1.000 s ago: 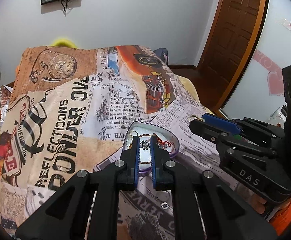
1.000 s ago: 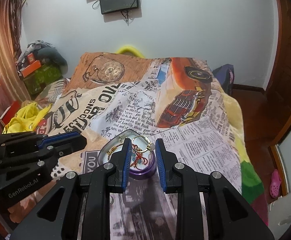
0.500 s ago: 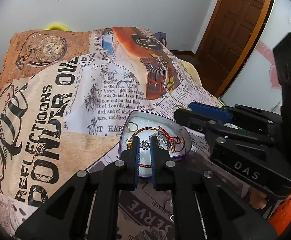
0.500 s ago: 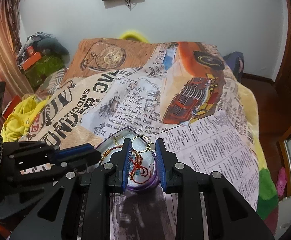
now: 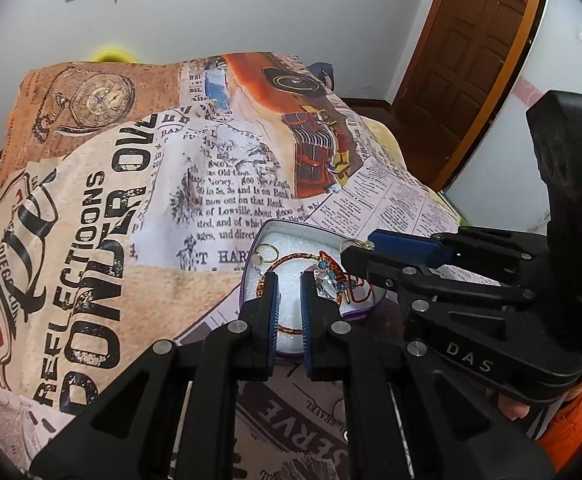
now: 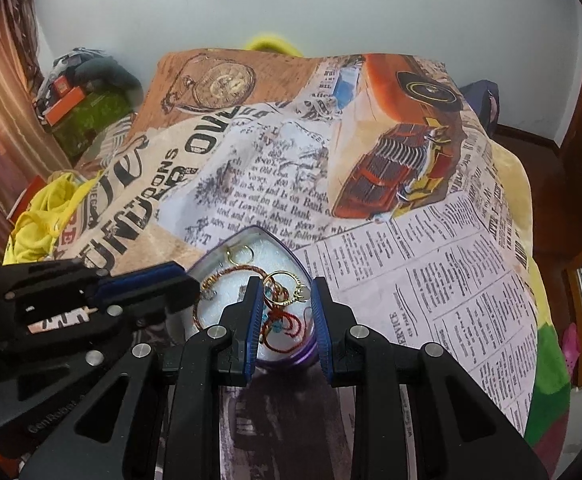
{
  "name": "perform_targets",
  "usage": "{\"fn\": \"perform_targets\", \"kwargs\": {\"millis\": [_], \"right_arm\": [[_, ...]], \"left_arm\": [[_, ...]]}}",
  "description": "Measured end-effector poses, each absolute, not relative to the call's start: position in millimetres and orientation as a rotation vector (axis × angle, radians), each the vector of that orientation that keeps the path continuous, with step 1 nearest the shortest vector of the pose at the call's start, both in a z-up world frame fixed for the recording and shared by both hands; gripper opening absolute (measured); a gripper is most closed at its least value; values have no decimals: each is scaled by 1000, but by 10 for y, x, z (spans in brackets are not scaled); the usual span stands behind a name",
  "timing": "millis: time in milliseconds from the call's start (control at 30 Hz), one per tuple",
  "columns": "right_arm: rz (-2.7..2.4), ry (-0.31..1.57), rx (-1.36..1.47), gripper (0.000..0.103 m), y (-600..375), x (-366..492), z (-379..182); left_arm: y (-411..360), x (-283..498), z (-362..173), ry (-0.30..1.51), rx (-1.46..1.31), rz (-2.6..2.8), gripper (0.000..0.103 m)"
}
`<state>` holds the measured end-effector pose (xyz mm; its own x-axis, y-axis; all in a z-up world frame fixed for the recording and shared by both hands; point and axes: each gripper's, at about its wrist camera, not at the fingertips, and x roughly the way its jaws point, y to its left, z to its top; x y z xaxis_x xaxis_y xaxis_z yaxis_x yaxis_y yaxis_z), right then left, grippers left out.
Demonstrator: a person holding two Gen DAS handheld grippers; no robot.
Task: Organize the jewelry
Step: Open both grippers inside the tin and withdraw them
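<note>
A purple heart-shaped tin with white lining lies on the printed bedspread. It holds a red cord bracelet, a small gold ring and a clear stone piece. My left gripper hovers over the tin, jaws a little apart, empty. My right gripper is over the tin with a gold ring between its jaws; it also shows in the left wrist view.
The bedspread covers the bed. Yellow cloth and boxes lie at the left. A wooden door stands at the right. A small silver ring lies on the cloth in front of the tin.
Both grippers have moved forward and down over the tin. The left jaws have opened a little and the flower-shaped piece seen between them has gone from view.
</note>
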<state>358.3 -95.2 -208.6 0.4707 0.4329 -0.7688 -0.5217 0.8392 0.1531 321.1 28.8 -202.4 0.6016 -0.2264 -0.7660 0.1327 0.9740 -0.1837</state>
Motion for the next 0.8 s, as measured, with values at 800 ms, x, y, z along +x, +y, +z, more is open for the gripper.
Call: {"fn": "perform_targets", "kwargs": {"millis": [800], "right_arm": [[541, 828, -134, 44, -1116, 3035, -1612]], "left_arm": [[304, 2507, -1326, 782, -46, -136, 37]]}}
